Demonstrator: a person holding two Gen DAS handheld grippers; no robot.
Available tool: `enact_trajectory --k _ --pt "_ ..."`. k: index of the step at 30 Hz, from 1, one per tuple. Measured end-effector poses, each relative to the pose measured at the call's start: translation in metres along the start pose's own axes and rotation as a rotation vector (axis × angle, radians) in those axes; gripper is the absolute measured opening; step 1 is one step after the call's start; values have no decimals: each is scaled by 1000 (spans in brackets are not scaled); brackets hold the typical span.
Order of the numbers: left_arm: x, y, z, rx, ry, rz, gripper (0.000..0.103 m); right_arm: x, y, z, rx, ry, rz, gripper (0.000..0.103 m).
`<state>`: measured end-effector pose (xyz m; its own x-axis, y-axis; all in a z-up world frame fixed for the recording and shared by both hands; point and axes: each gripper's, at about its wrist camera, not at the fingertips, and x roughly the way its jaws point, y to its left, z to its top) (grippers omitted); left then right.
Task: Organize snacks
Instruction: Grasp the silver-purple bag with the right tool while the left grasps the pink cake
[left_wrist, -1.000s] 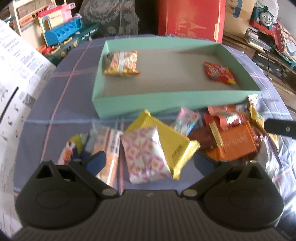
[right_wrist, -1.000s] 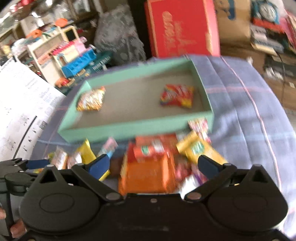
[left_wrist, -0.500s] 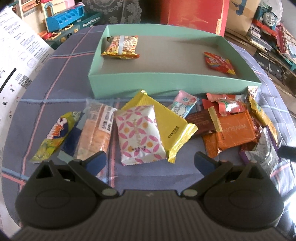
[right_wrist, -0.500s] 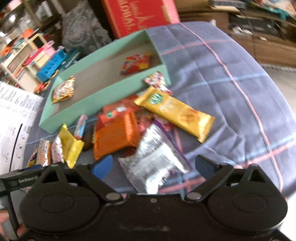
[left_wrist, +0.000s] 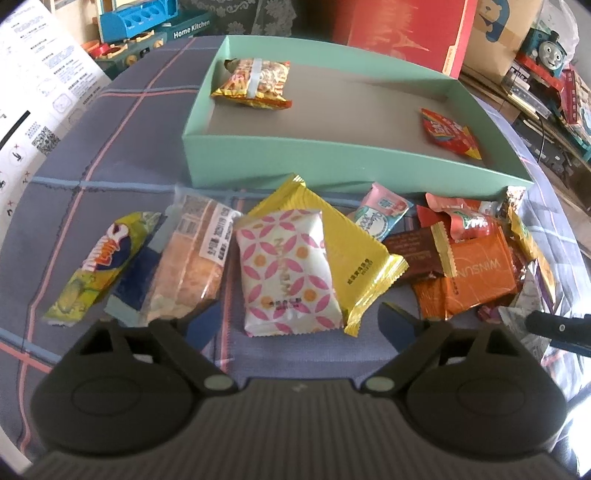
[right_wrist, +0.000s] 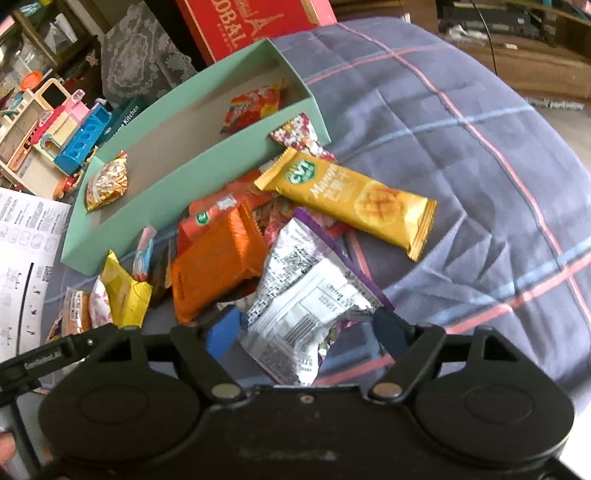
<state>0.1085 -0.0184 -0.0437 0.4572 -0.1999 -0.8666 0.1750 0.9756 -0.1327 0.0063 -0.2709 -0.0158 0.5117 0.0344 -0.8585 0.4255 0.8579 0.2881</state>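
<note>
Snacks lie heaped on the tabletop just in front of the green box (left_wrist: 332, 162), which holds two packets. The left gripper (left_wrist: 295, 321) closes its jaws around the pink-patterned packet (left_wrist: 288, 273), not yet touching. The right gripper (right_wrist: 306, 328) closes its jaws around the silver packet (right_wrist: 306, 291), pads not yet pressing.

a blue plaid cloth (left_wrist: 122, 122) covers the surface. behind it stand a red box (left_wrist: 402, 29), a toy kitchen set (right_wrist: 55, 136), a toy train (left_wrist: 550, 48) and a printed sheet (left_wrist: 33, 110), in daylight.
</note>
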Motion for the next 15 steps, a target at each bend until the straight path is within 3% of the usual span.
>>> enact_trajectory --k 6,8,10,15 --pt "9 -2 4 -12 10 16 88 -2 1 -1 -70 -46 -18 70" --pt "13 -3 6 -10 14 9 69 -3 0 -1 -89 -47 -18 70" --pt "14 -4 6 -7 16 -36 59 -4 -1 -2 -96 -49 -15 70" --pt "11 -23 -2 105 3 -29 57 -4 -7 -7 -84 -17 2 70"
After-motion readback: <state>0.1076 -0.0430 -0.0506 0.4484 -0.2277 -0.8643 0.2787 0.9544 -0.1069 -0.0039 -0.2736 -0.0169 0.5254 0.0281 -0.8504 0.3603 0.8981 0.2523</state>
